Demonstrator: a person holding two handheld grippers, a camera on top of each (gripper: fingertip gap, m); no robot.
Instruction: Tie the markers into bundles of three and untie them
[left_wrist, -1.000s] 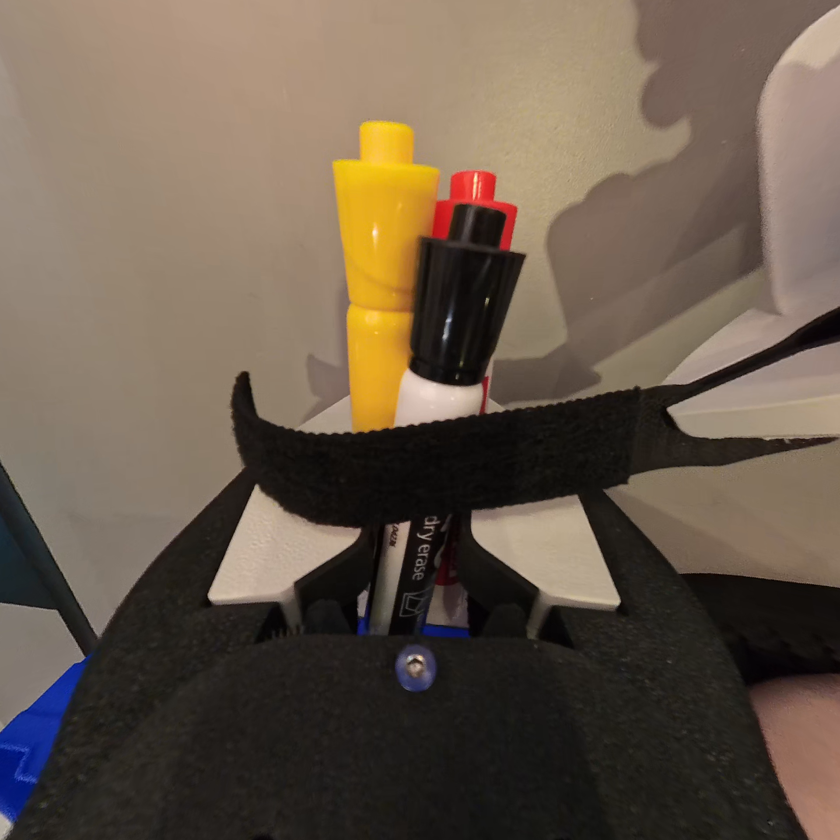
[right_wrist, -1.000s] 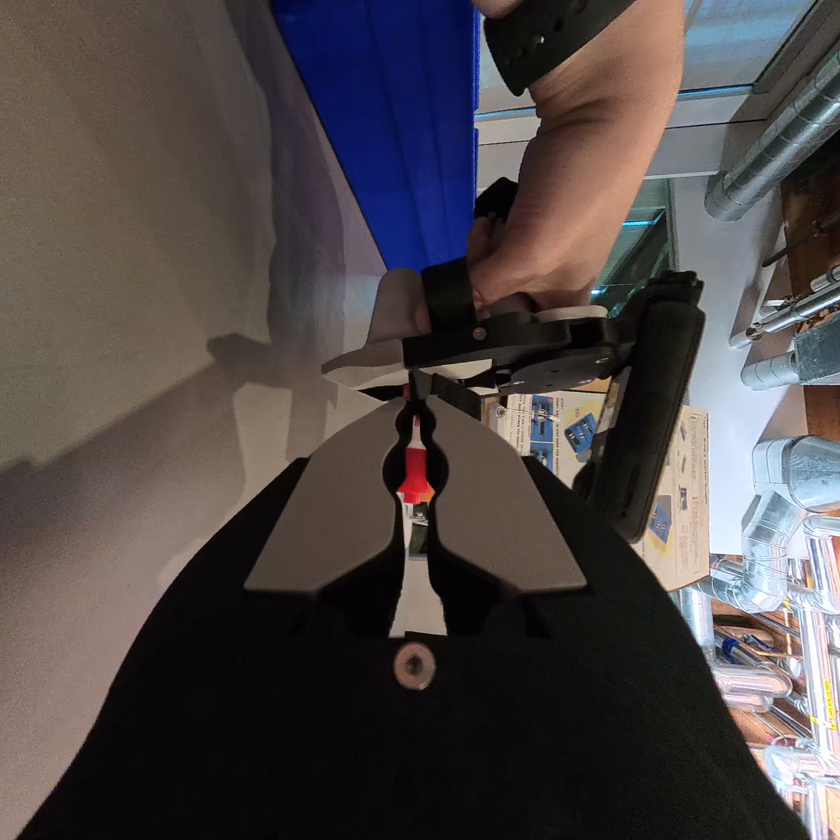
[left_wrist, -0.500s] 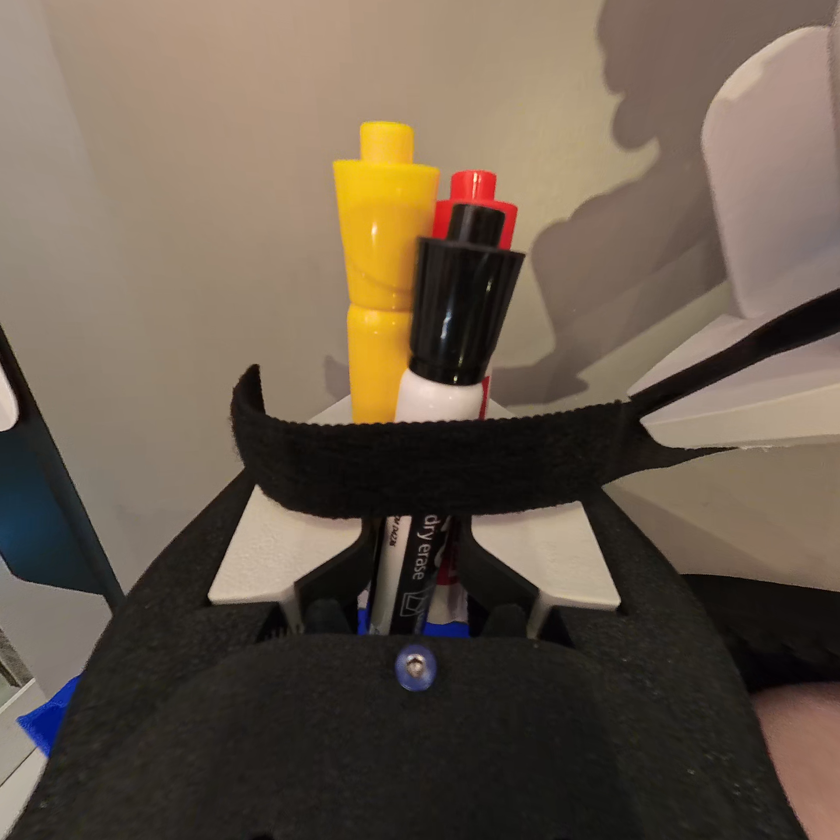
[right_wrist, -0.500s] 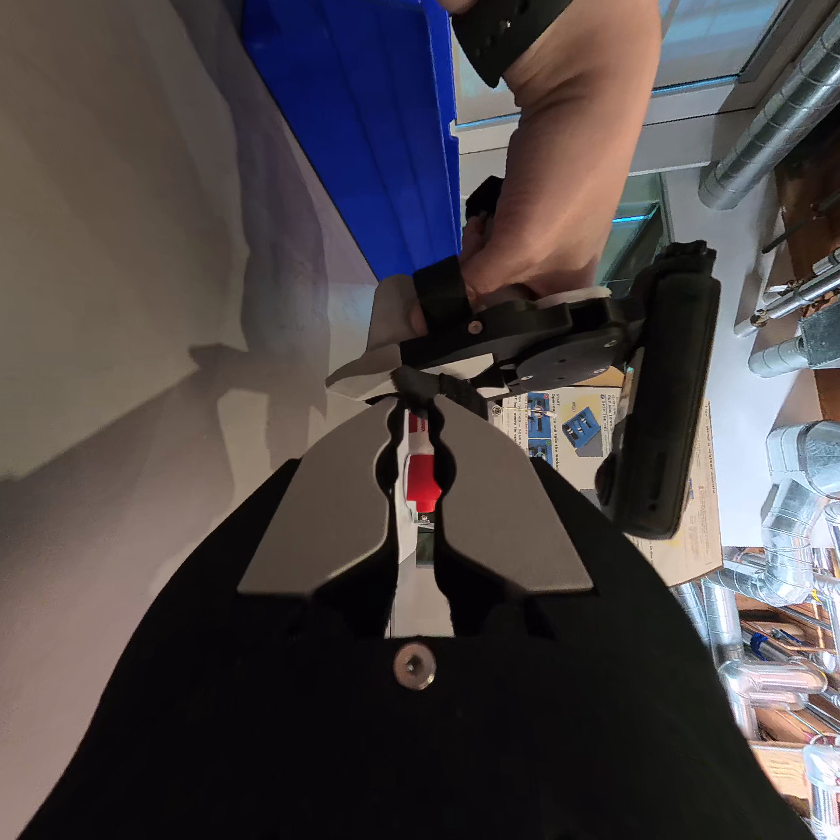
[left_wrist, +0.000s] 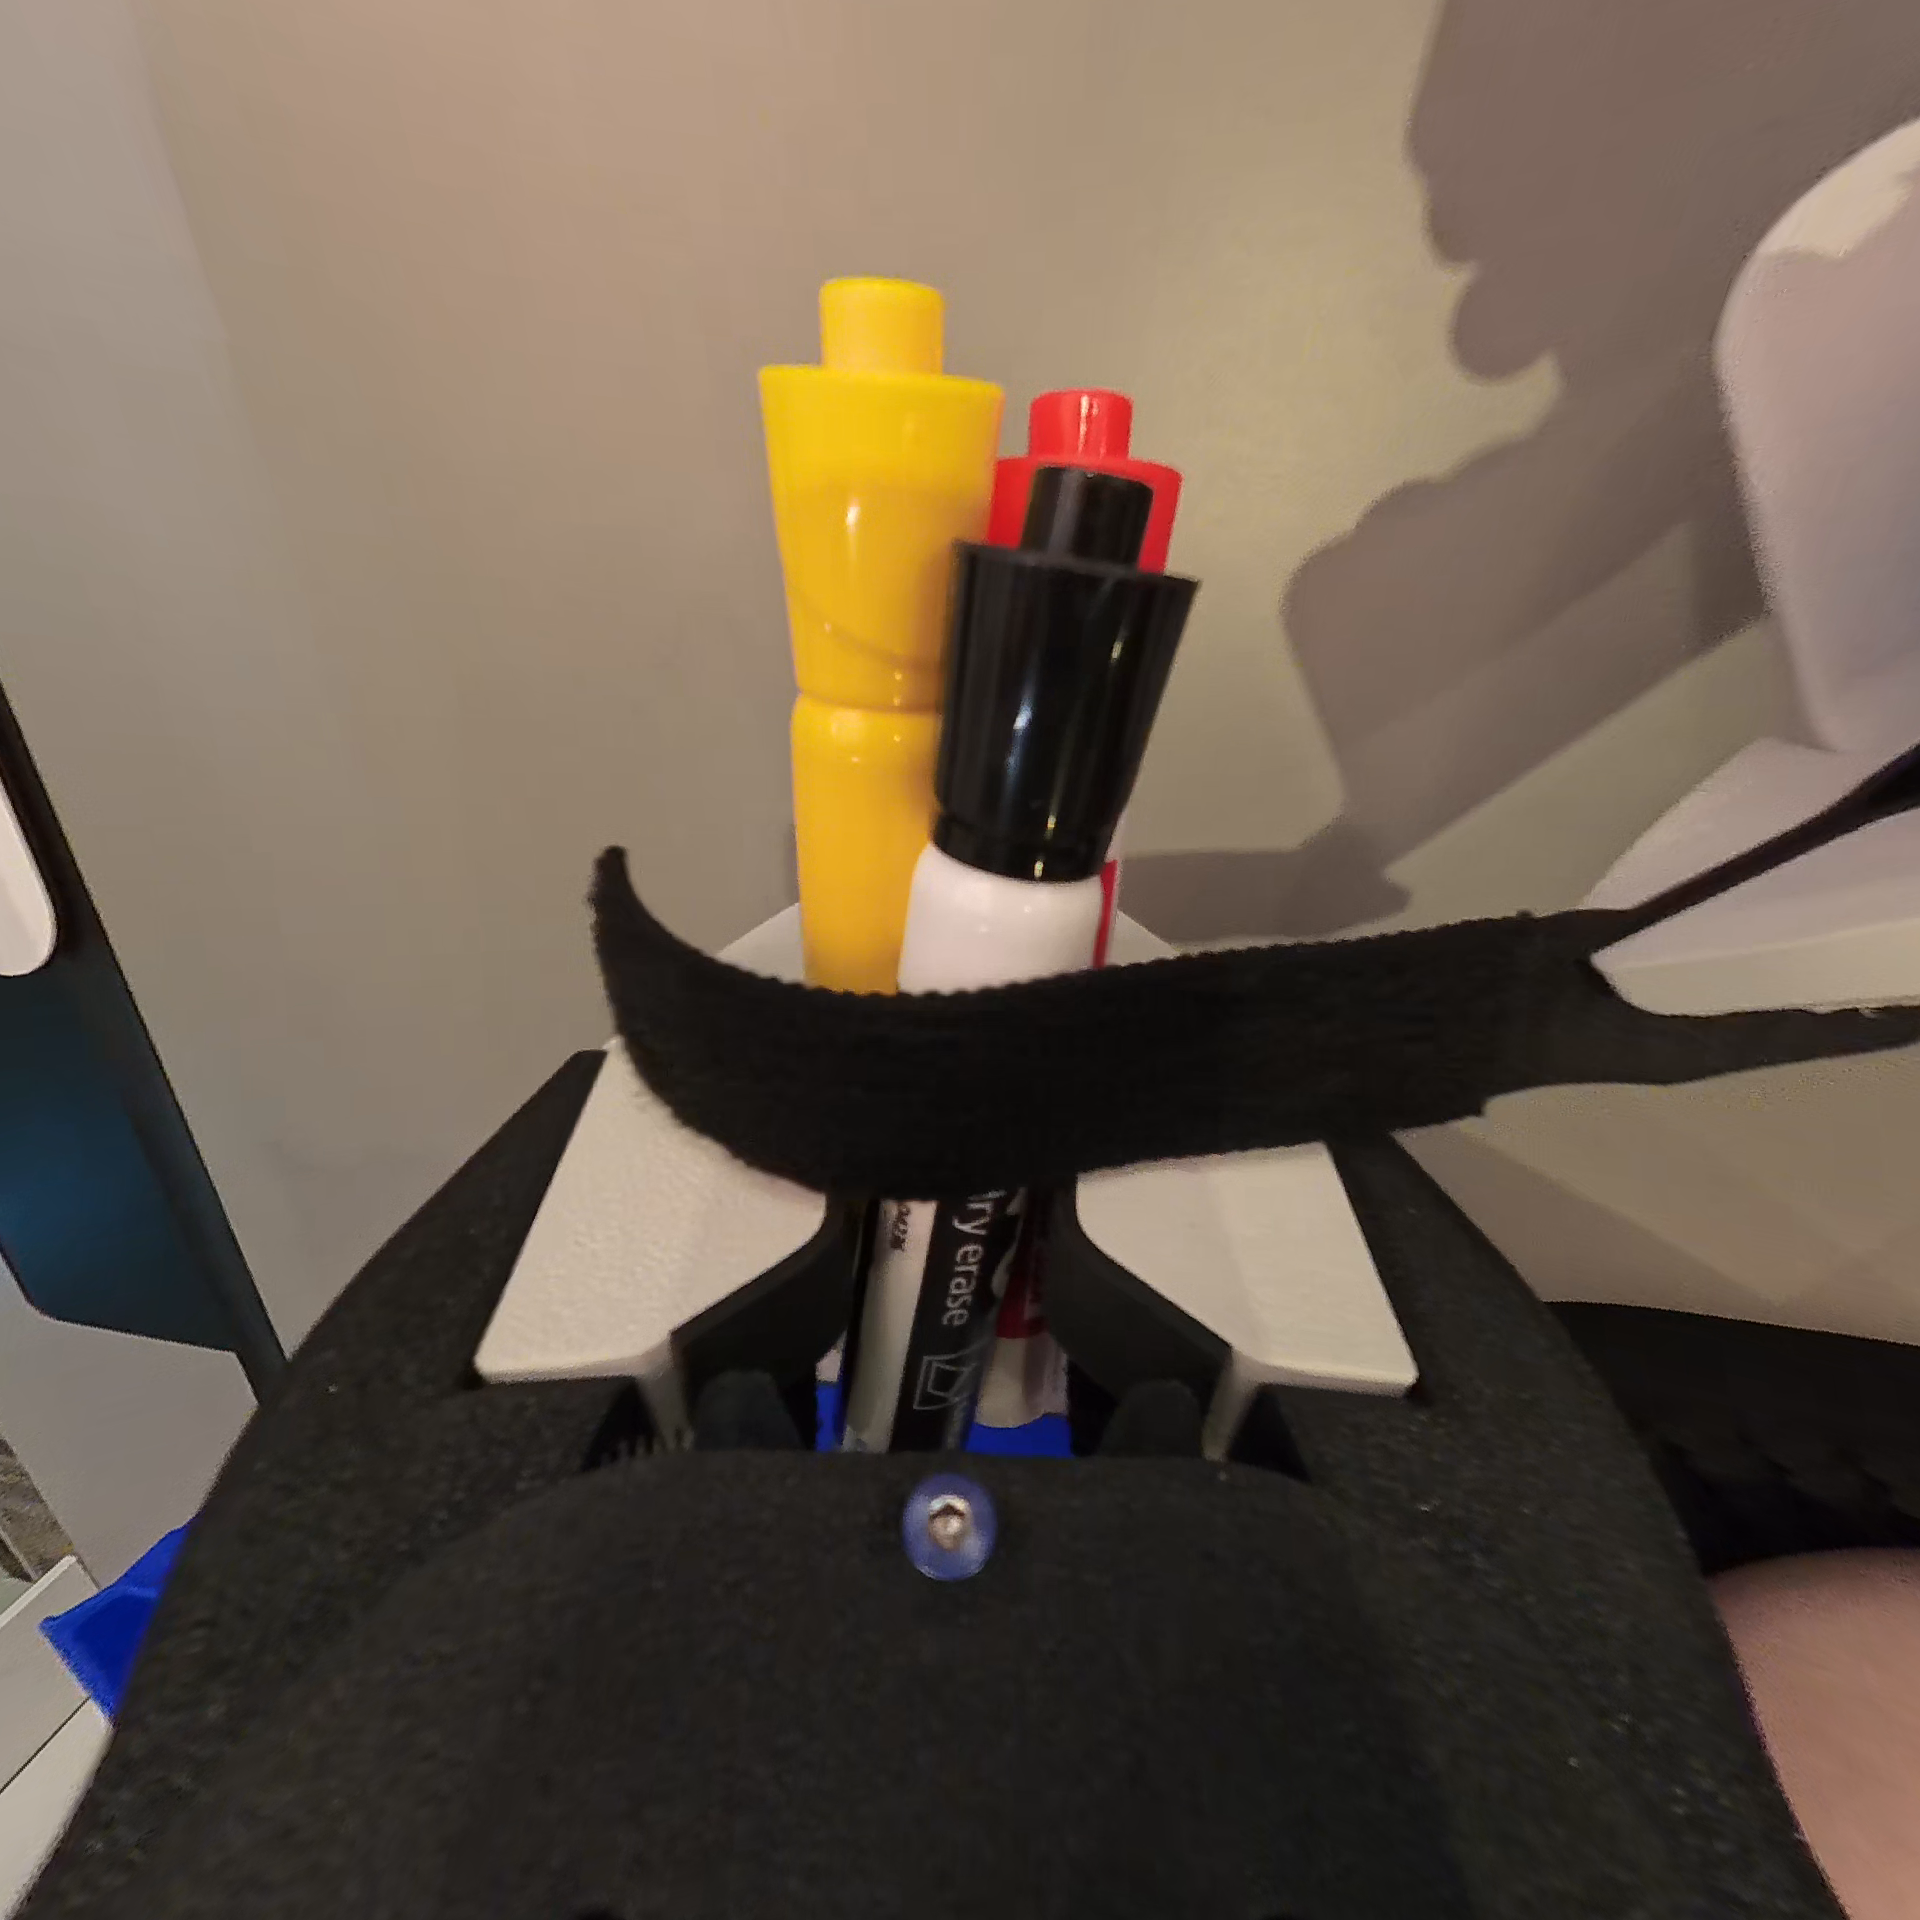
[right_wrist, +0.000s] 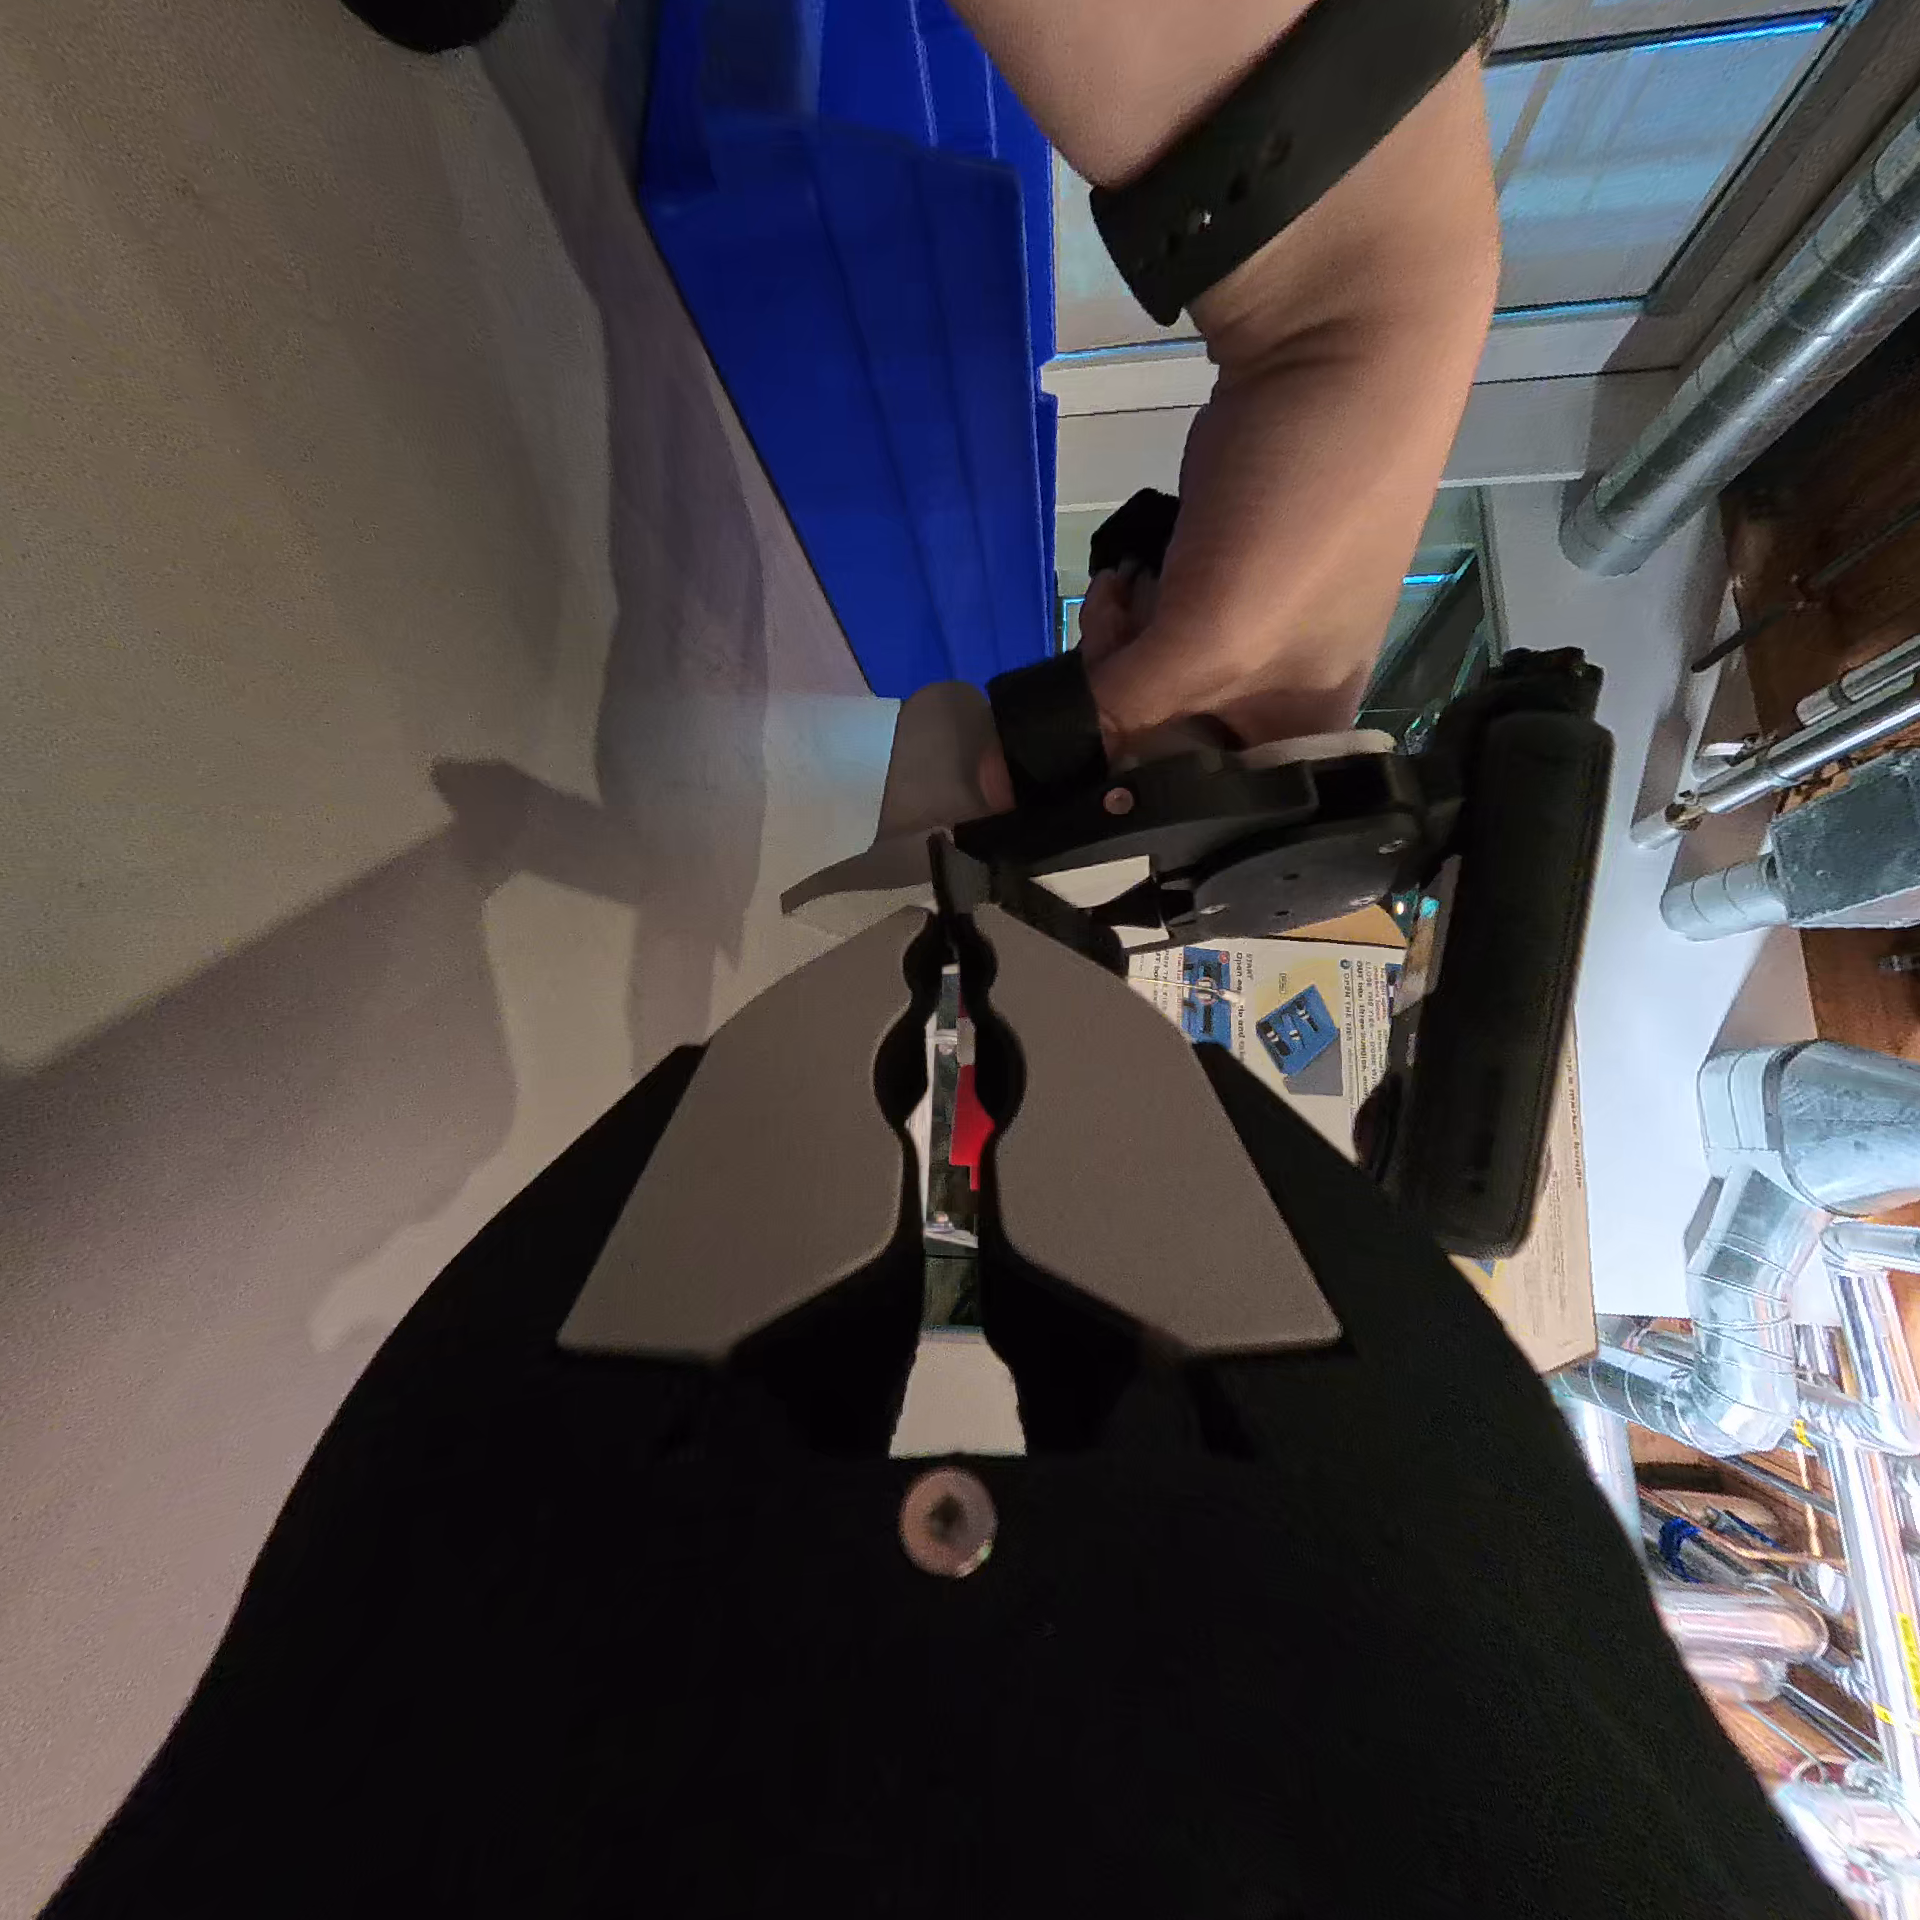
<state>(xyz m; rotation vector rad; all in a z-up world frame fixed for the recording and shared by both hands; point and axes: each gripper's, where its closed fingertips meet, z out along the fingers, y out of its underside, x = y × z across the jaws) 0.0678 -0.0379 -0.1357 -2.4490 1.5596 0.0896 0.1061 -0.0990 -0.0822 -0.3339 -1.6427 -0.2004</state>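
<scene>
My left gripper (left_wrist: 951, 966) is shut on three upright markers: a yellow one (left_wrist: 873, 623), a red one (left_wrist: 1081, 457) and a black-capped white one (left_wrist: 1049, 707). A black hook-and-loop strap (left_wrist: 1039, 1070) lies across the front of the markers, with its left end curling free. My right gripper (left_wrist: 1621, 935) comes in from the right, shut on the strap's other end, and holds it taut. In the right wrist view my right gripper (right_wrist: 951, 920) pinches the strap (right_wrist: 951, 873) just in front of the left gripper (right_wrist: 1195, 831), which a hand holds. The red marker (right_wrist: 971, 1122) shows between the fingers.
A blue bin (right_wrist: 883, 364) stands on the pale table (right_wrist: 260, 520) behind the left gripper. A printed cardboard box (right_wrist: 1299, 1018) and metal pipes (right_wrist: 1766, 312) lie beyond. A dark panel (left_wrist: 73, 1143) stands at the left of the left wrist view. My right fingertips sit around 9 cm from my left ones.
Both grippers have shifted together, still shut. The strap's right end has risen a little, so it now slants across the markers. The dark panel has come into the left wrist view.
</scene>
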